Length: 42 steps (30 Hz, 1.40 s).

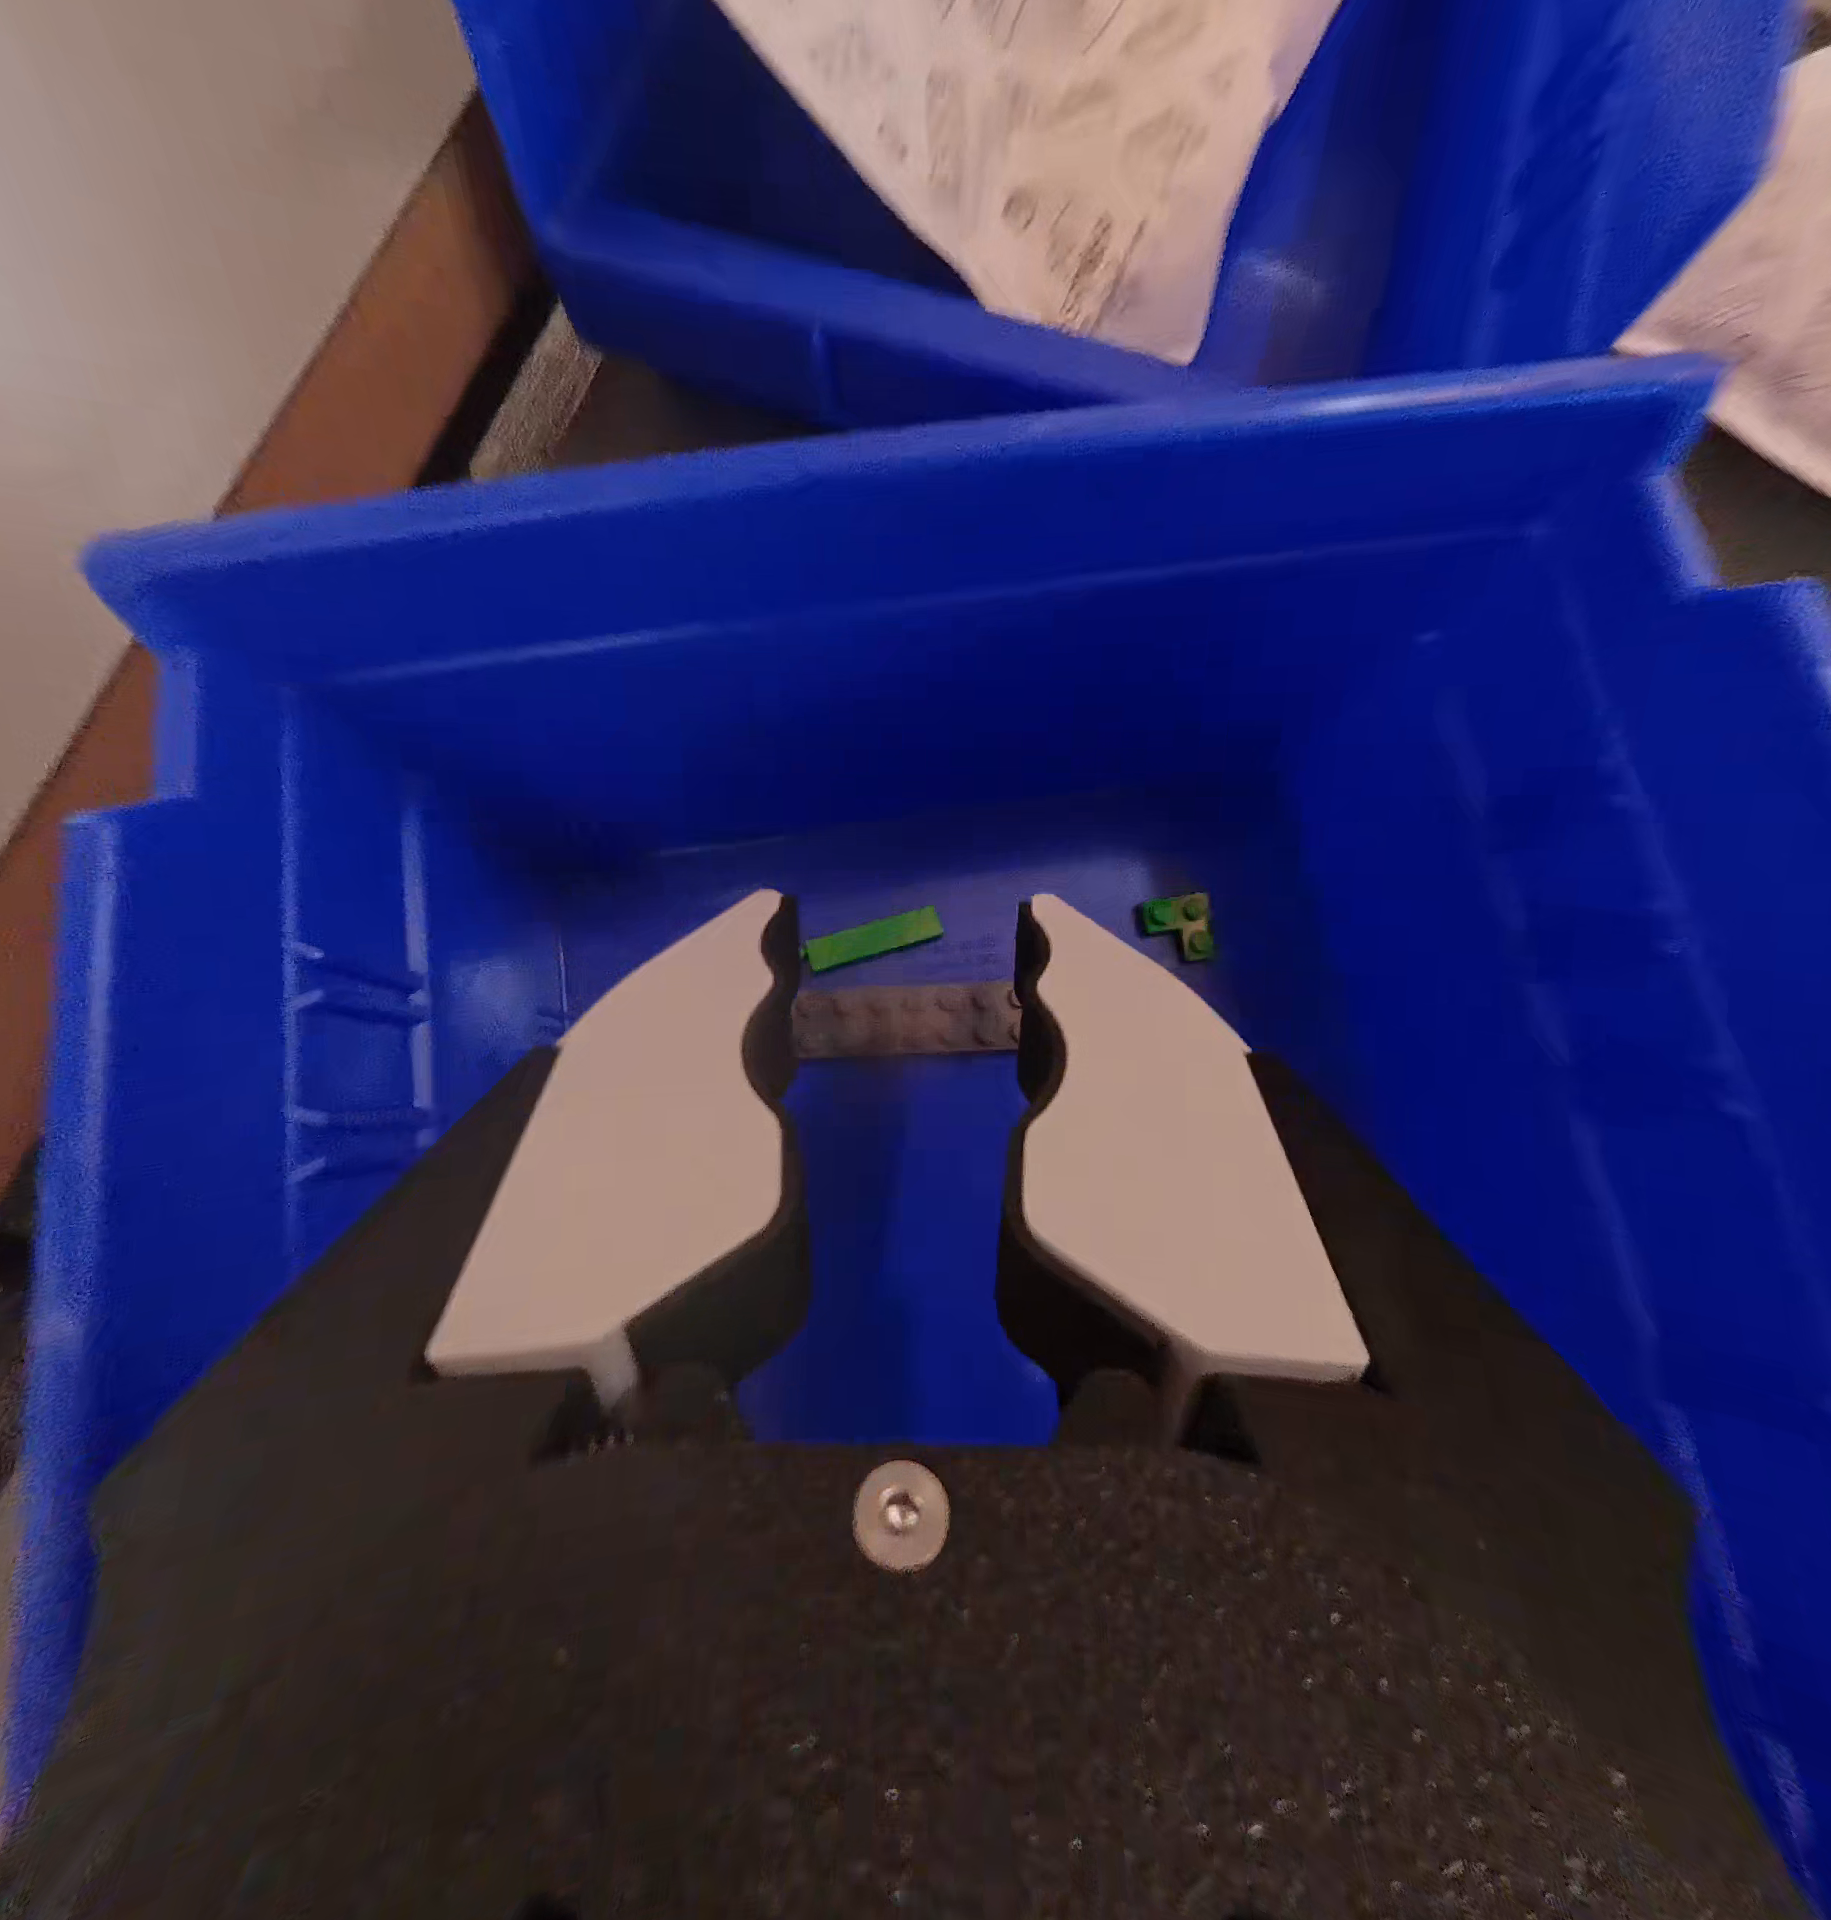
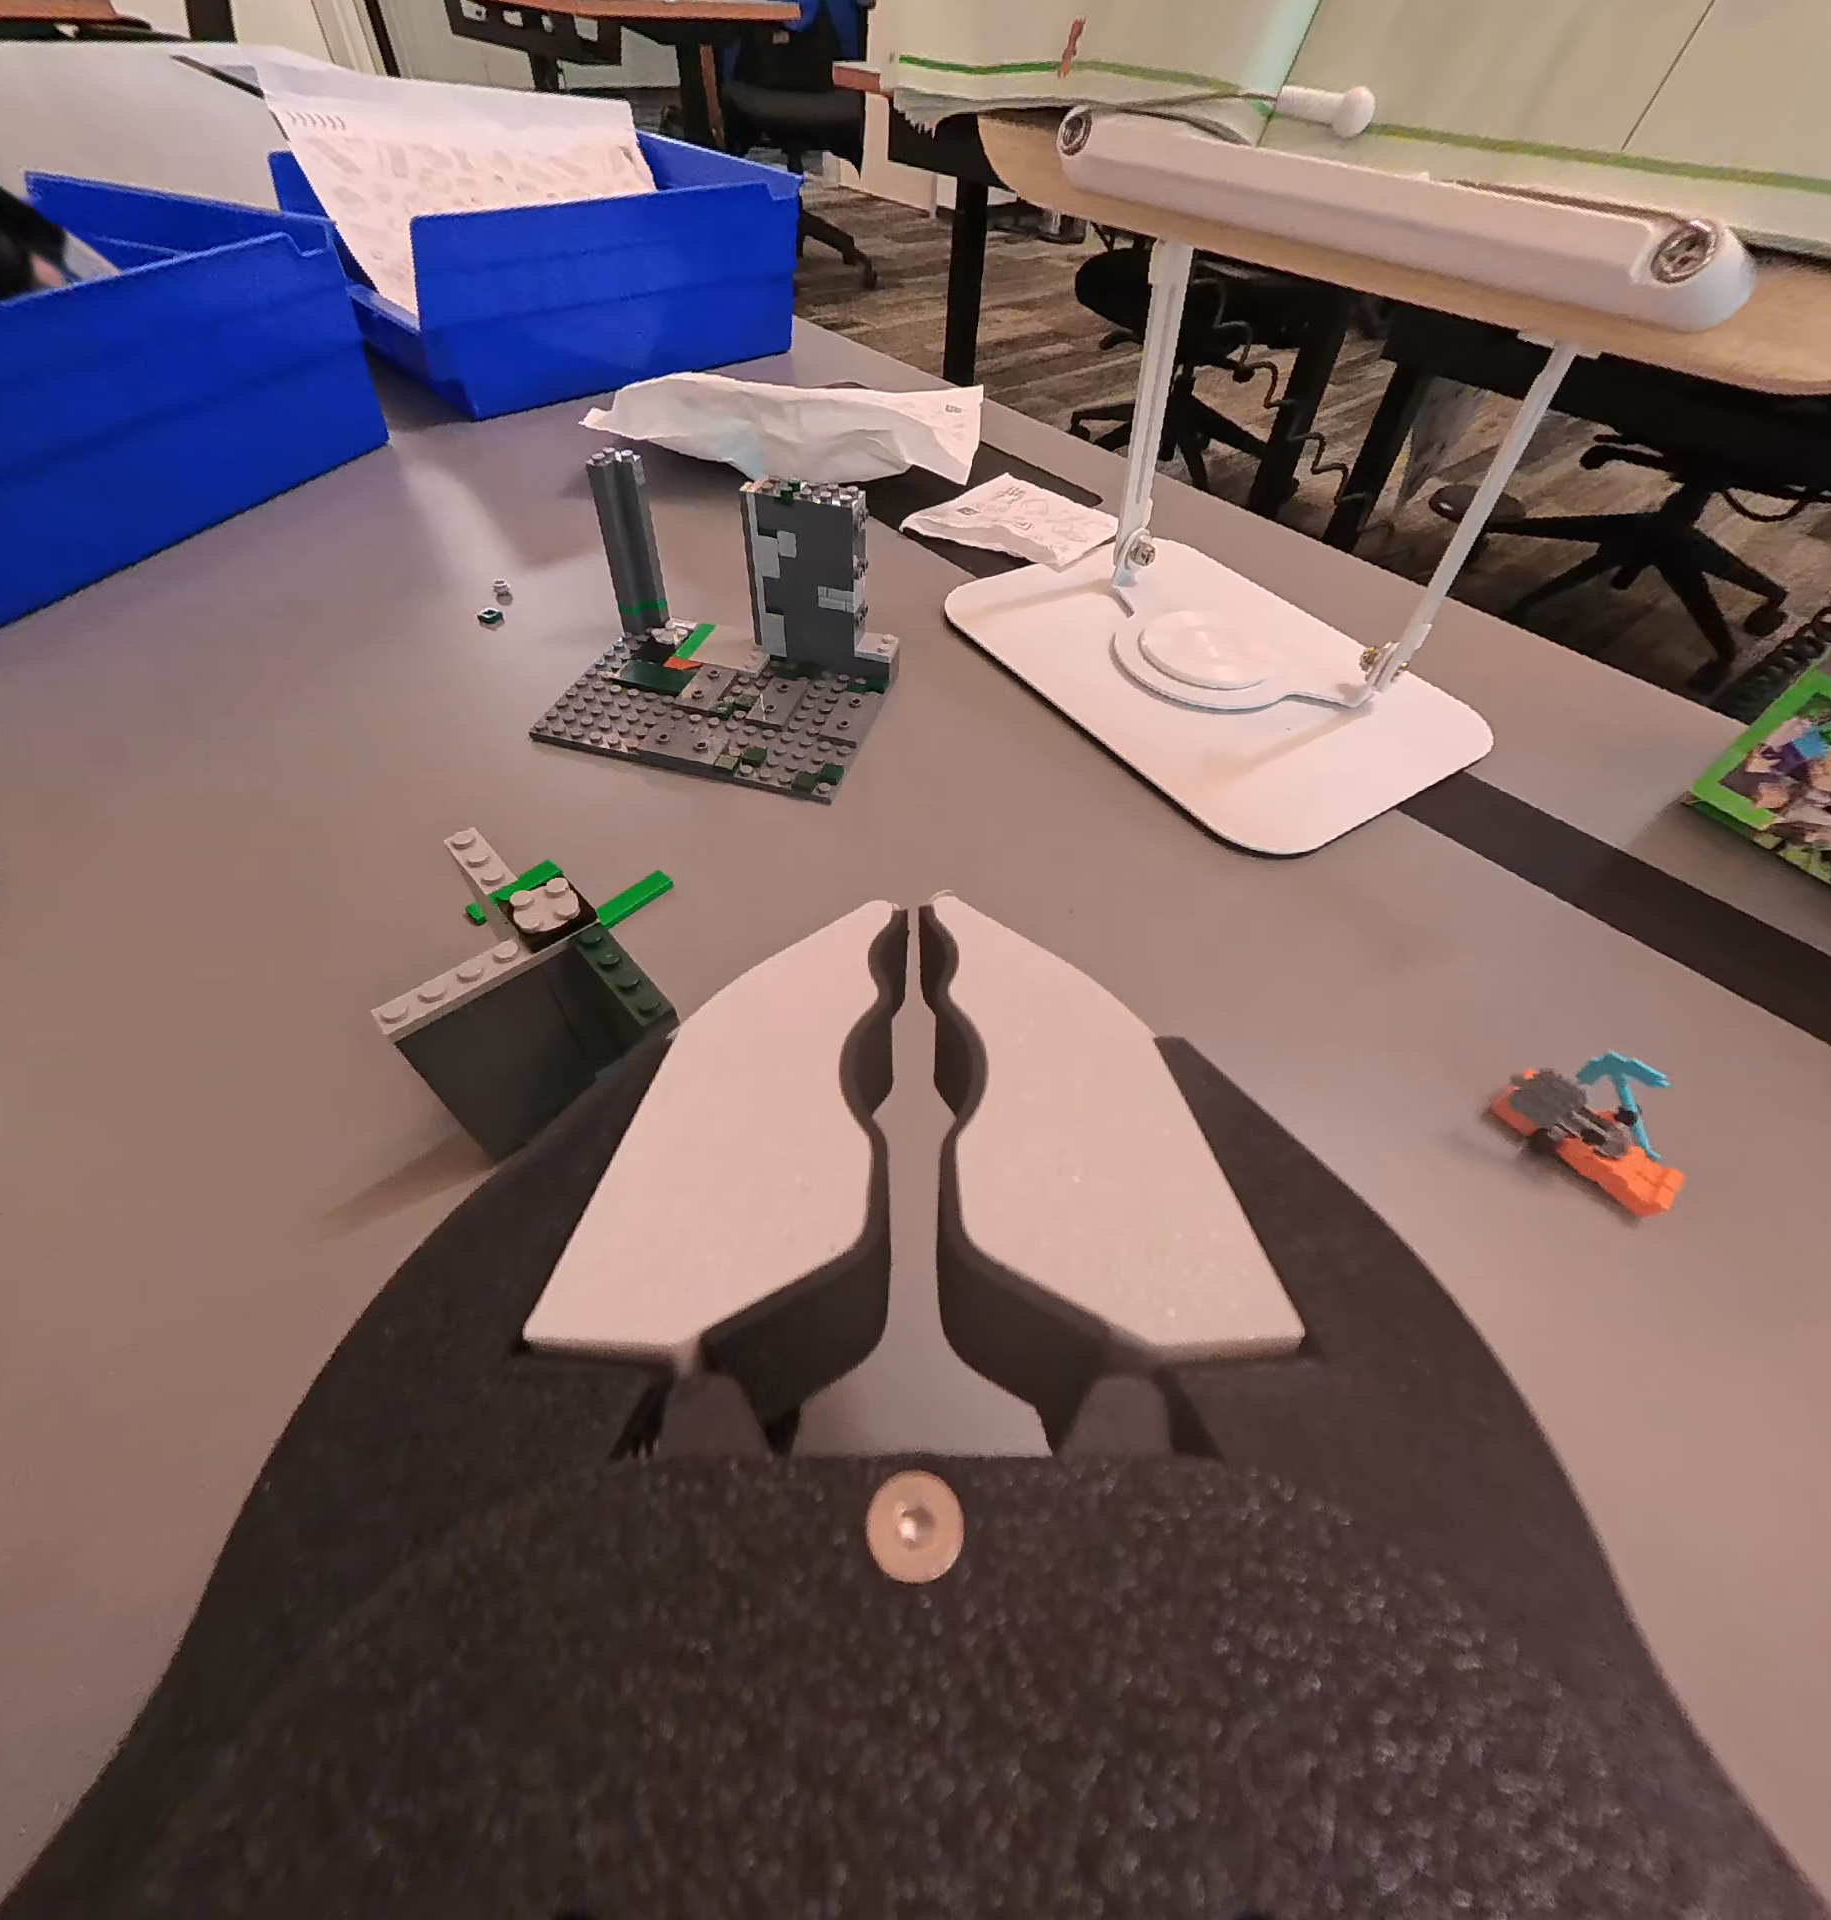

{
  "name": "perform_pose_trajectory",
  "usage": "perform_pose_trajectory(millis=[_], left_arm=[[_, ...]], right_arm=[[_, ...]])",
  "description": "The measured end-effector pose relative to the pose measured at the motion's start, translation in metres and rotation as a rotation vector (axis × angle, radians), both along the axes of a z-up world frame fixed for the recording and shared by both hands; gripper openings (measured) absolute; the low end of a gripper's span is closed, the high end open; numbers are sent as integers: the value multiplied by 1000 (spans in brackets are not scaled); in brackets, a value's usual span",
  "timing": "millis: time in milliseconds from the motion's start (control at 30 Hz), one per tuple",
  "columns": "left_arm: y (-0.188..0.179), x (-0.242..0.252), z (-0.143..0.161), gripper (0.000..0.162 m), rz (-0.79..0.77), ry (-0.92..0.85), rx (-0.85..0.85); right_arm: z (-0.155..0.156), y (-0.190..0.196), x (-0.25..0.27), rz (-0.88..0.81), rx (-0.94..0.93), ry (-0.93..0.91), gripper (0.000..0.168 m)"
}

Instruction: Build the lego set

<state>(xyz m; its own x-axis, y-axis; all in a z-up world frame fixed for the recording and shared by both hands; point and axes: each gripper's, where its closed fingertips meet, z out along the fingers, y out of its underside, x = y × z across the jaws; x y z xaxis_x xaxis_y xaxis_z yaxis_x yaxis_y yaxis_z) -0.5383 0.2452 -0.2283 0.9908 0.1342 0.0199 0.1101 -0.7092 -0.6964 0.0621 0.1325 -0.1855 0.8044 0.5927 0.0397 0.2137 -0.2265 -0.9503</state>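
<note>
While the right claw (image 2: pixel 913 914) idles closed and empty, the left claw (image 1: pixel 903 935) gapes empty inside the bin (image 1: pixel 890 623). Part-picking looks underway; next it should straddle the grey plate (image 1: pixel 906 1023) and pinch.

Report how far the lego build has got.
Done: a studded baseplate carries a grey pillar and a patterned wall. In hand: nothing; the left tongs are open inside the blue bin over a grey plate, the right tongs shut and empty. Left: the separate sub-assembly and loose green pieces.
</note>
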Motion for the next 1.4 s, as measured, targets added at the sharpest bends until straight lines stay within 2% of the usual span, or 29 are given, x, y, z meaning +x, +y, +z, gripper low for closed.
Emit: perform_pose_trajectory(millis=[200, 500, 767, 1033, 1267, 1333, 1400], left_arm=[[8, -7, -26, 39, 54, -10, -103], [1, 0, -39, 43, 48, -9, -213], [1, -4, -43, 42, 75, -18, -225], [3, -10, -42, 34, 106, -69, -204], [1, -13, -42, 26, 113, -31, -219], [2, -12, -41, 14, 109, -32, -217], [2, -13, -41, 13, 109, -29, -213]], right_arm=[[4, -2, 0, 7, 6, 8, 1], [7, -4, 1, 16, 11, 15, 2], [6, -5, 1, 19, 3, 19, 2], [5, -6, 0, 25, -6, 19, 3], [7, -7, -1, 29, -2, 16, 3], [8, -7, 0, 29, 3, 17, 3], [9, -7, 0, 27, 6, 20, 3]])
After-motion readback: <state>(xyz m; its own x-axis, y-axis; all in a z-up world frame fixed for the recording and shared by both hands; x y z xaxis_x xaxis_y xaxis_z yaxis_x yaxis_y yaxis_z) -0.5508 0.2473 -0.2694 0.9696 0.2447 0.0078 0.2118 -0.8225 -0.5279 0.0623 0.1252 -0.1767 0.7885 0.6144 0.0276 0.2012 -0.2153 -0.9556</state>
